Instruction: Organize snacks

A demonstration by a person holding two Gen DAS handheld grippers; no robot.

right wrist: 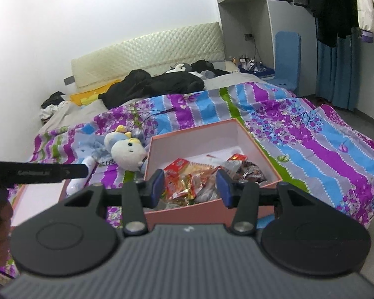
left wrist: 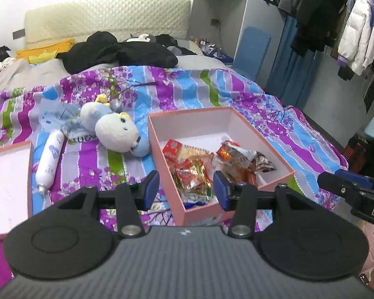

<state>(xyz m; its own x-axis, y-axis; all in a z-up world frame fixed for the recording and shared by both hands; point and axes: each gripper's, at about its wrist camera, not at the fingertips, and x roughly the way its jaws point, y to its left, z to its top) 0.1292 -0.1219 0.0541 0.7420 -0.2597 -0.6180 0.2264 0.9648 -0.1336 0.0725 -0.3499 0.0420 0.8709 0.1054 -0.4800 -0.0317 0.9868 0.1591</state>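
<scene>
- Snack packets (left wrist: pixel 199 172) already lie heaped inside the open pink box (left wrist: pixel 159 147) near the bed's foot edge.
- Left gripper (left wrist: pixel 187 190) and right gripper (right wrist: pixel 190 186) fingers part-open, holding nothing.
- Left, likely: fitting the lid (left wrist: pixel 10 189) lying left.

The right gripper (left wrist: pixel 349 186) body reads "DA" (rest cut off).
</scene>
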